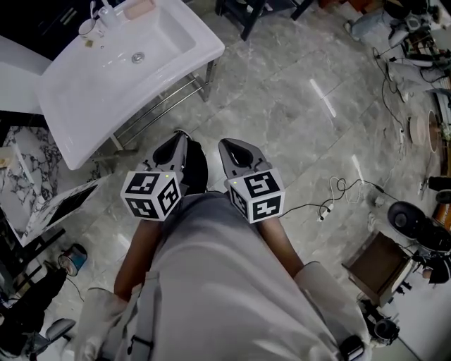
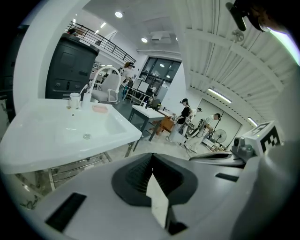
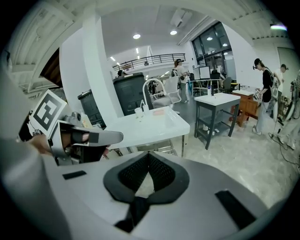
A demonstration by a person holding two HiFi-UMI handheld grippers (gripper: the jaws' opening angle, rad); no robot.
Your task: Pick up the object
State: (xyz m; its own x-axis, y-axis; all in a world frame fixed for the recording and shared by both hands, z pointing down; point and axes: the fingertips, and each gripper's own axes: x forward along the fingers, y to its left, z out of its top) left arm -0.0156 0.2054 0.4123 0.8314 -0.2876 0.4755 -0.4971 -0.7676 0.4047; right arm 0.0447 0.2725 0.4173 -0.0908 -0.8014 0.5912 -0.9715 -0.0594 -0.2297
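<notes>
Seen from my head, looking steeply down. At far left a white sink (image 1: 91,92) stands on a metal frame, and along its back rim sit a cup (image 1: 86,27), a tap (image 1: 106,13) and a pink block (image 1: 139,8). The task names no particular object. I judge it is one of these small things, since nothing else within reach looks meant for lifting, but I cannot tell which. All of them are well apart from both claws. Just right of the sink, my left claw (image 1: 180,135) is clenched, its pads pressed together at the tip with nothing between them. Close beside it my right claw (image 1: 224,143) is clenched and empty too. I hold the pair side by side in front of my body, tilted down over bare floor (image 1: 296,127), probably because I am only carrying them toward the sink, so there is no reason yet to spread the jaws. At far right, cables (image 1: 338,194) and clutter lie on the floor, away from my path.
</notes>
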